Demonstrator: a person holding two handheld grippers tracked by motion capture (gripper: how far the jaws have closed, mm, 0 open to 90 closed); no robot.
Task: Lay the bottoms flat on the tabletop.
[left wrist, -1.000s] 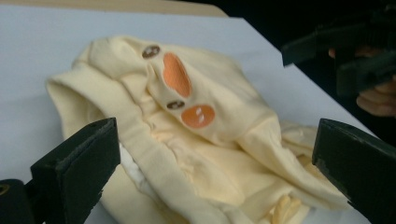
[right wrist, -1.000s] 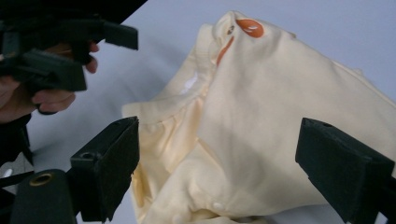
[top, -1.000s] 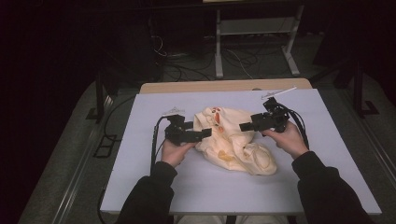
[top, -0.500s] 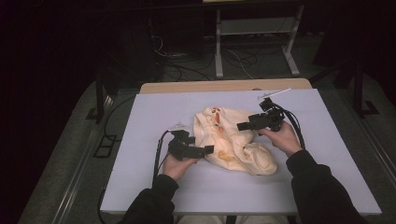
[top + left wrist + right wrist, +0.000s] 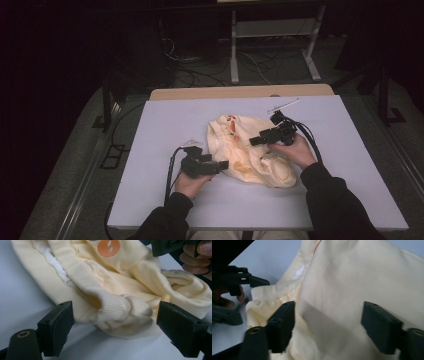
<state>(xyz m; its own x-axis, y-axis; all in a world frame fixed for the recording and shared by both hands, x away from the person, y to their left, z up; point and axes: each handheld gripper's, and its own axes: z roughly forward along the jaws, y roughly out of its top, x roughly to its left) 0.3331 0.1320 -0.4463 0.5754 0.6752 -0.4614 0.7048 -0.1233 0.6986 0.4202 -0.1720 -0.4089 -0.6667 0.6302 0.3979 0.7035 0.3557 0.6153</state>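
Note:
A crumpled cream garment (image 5: 250,155) with orange print lies in the middle of the white table (image 5: 165,125). My left gripper (image 5: 225,163) is at its near left edge. In the left gripper view the left gripper (image 5: 116,315) is open with a ribbed cuff (image 5: 112,308) between the jaws, which have just been closing. My right gripper (image 5: 252,141) hovers low over the garment's middle. In the right gripper view the right gripper (image 5: 329,315) straddles a smooth fold of the cloth (image 5: 352,285); its jaws have just been closing and stand open, with the pads not pressing.
A thin pale stick-like object (image 5: 283,105) lies at the table's back right. A wooden strip (image 5: 240,92) runs along the far edge. Beyond it are a metal stand (image 5: 272,35) and floor cables. Black cables trail from both grippers over the table.
Both hands have come down toward the garment. The left gripper moved nearer to me, to the garment's near left edge and its cuff. The right gripper sank onto the cloth's middle.

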